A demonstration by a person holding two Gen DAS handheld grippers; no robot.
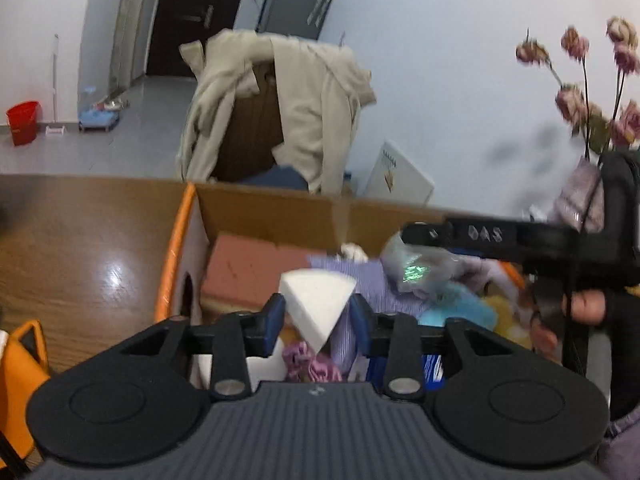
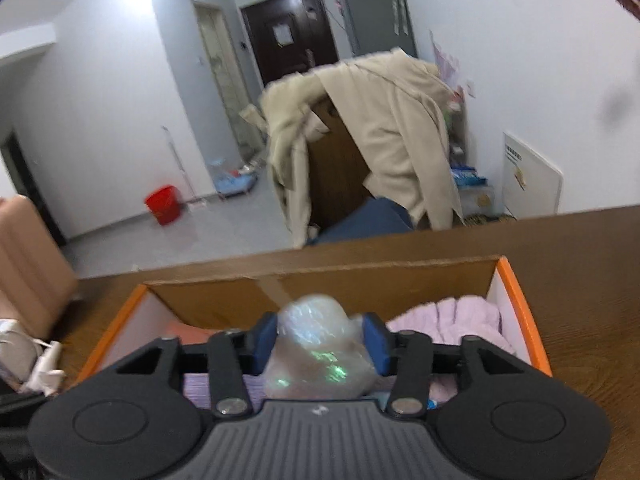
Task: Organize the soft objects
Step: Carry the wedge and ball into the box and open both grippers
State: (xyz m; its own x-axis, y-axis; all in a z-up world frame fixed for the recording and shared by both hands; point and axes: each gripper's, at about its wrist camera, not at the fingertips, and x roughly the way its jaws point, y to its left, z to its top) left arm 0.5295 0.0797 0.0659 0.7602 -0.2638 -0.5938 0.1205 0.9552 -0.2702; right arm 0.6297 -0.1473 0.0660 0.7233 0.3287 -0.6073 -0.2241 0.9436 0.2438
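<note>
I take the orange-edged cardboard box (image 1: pixel 176 248) on the wooden counter (image 1: pixel 80 248) as my landmark. My left tool (image 1: pixel 318 316) hangs above the near end of the box, its blue pads pressed against a white wedge-shaped sponge (image 1: pixel 316 304) that points downward between them. Below the wedge, inside the box, lie a pink scrunched cloth (image 1: pixel 308 364), a lilac striped cloth (image 1: pixel 360 280) and a turquoise fluffy item (image 1: pixel 456 308). A reddish-brown foam block (image 1: pixel 248 272) rests against the box's left inner wall, toward the far end.

My right tool (image 2: pixel 320 344) is also above the box, toward its right side, and is closed around a crumpled iridescent plastic bundle (image 2: pixel 320 356) that bulges up past the blue pads (image 2: pixel 266 340). In the left wrist view that same bundle (image 1: pixel 416 268) shows under the right tool's black body (image 1: pixel 500 236), above the right part of the box, with my gloved right hand (image 1: pixel 588 304) just behind it. A pale pink fleecy cloth (image 2: pixel 452 320) is heaped in the box's right far corner.

Beyond the box's far wall a chair draped with a beige coat (image 1: pixel 312 108) stands on the floor, and dried pink flowers (image 1: pixel 580 84) rise to the right of the box
</note>
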